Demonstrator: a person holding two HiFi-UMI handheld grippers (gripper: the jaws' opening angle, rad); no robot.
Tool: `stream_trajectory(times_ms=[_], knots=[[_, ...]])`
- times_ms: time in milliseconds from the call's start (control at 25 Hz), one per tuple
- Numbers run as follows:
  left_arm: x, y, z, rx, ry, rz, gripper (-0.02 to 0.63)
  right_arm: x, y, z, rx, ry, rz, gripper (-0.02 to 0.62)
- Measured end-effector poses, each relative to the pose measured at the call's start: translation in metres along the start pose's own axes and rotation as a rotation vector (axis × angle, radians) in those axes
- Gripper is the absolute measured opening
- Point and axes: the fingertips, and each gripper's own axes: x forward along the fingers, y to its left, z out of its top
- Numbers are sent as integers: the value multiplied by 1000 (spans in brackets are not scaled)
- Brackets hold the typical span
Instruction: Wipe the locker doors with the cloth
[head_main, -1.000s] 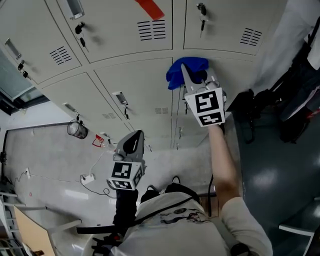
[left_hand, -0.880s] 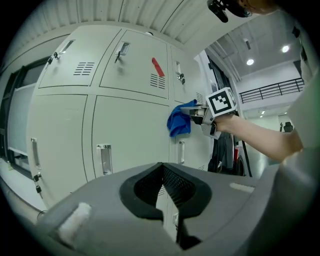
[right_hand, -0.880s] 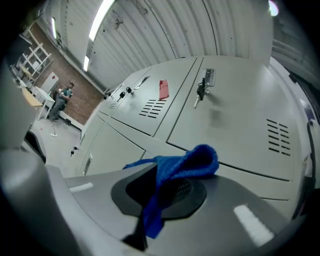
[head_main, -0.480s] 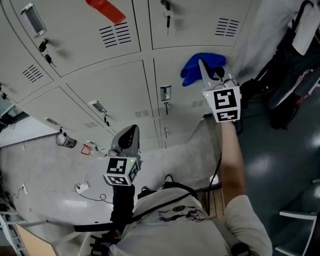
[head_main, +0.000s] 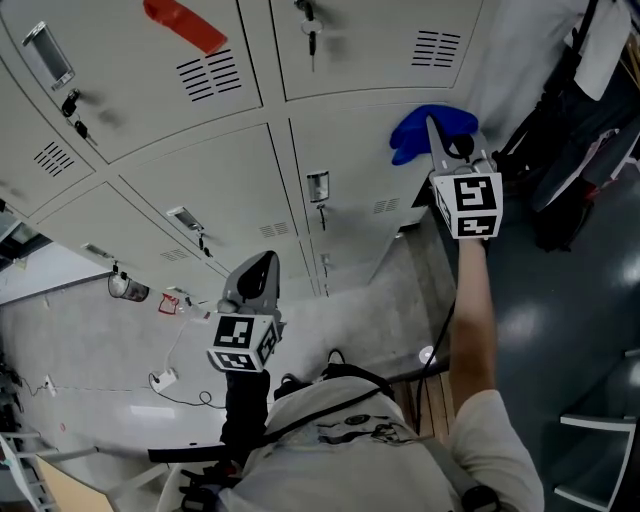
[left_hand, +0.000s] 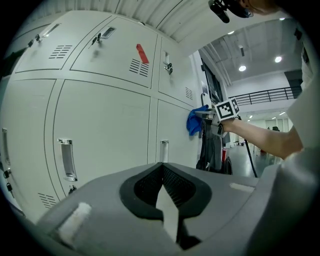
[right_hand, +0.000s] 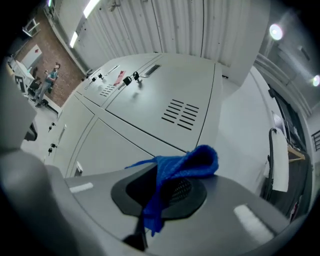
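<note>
Blue cloth (head_main: 432, 128) — crumpled, pinched in the right gripper (head_main: 447, 150) — sits bunched at the rightmost of the pale grey locker doors (head_main: 230, 180), all shut.

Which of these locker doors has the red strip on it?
The upper-row door second from the right; only it carries a red strip, just above its vent slots.

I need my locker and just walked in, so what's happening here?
It's locker cleaning. The person's right claw is shut on a blue cloth, held up against the locker doors near their right end. The left claw is shut on nothing and hangs lower, clear of the doors.
</note>
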Motion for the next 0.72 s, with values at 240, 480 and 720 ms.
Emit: stream_trajectory(times_ms=[240,480,720], knots=[[-6,8,12,5,-12,46,-2,-14,68,34,114,-106,159,28],[-12,16,21,18,-27,75,-2,2,157,49,217,-153,330,28],[-18,20,19,14,-26,88,-2,29,201,40,267,-140,401,28]])
